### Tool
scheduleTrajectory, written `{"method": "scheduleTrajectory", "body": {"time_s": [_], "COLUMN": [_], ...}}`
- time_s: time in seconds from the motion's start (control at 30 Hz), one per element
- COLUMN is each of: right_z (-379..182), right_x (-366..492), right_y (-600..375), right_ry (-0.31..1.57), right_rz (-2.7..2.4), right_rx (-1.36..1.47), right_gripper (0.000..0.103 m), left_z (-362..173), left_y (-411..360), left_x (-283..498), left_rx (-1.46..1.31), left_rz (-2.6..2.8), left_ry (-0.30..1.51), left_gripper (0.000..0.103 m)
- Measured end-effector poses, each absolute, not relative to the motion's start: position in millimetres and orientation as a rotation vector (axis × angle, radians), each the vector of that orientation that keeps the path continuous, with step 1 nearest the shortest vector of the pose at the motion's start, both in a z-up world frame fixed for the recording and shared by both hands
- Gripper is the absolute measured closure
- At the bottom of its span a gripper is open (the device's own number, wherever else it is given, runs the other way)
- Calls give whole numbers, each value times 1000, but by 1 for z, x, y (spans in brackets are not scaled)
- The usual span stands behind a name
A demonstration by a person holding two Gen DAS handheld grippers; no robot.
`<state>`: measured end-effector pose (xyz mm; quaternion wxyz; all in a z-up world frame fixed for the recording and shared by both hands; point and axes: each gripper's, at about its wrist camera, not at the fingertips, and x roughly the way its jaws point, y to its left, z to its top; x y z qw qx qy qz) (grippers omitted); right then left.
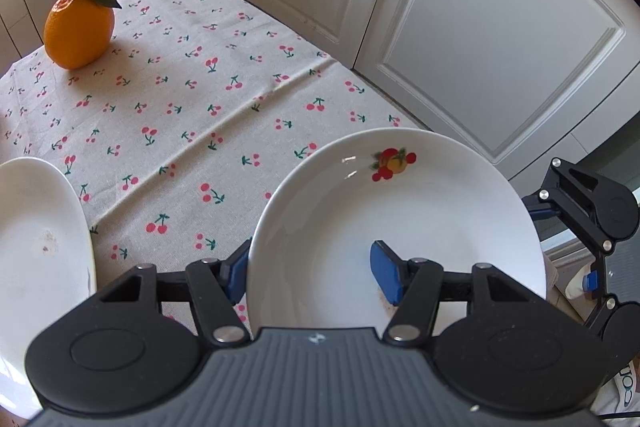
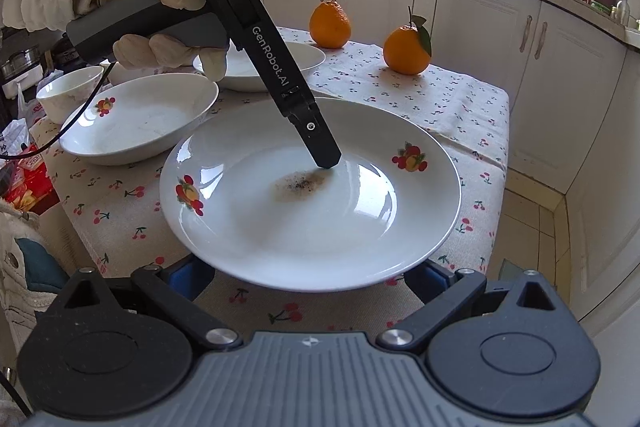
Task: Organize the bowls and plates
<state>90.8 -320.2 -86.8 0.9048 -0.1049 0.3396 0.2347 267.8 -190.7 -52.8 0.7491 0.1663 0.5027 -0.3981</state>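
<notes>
Kitchen tabletop [image 2: 460, 107] with cherry cloth, two oranges at the back. Left claw [image 1: 316, 277] is pinching the rim of the plate [image 2: 312, 195] (dirty patch in the middle). Right claw [image 2: 308, 281] sits spread under the near rim, touching it I think. Looks like the pickup step; next comes lifting it level onto another plate.
</notes>
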Motion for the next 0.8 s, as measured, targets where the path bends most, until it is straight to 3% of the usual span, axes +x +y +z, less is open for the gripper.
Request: {"method": "scheduleTrajectory", "body": {"time_s": [0.8], "right_z": [-95], "right_x": [158], "right_y": [-352], "right_ry": [710], "right_rz": [459], "right_rx": [-258], "right_gripper": [1], "left_z": [-58], "left_y": [-222], "left_x": [332], "left_rx": [337], "left_rz": [-861], "left_ry": [1048], "left_gripper": [43]}}
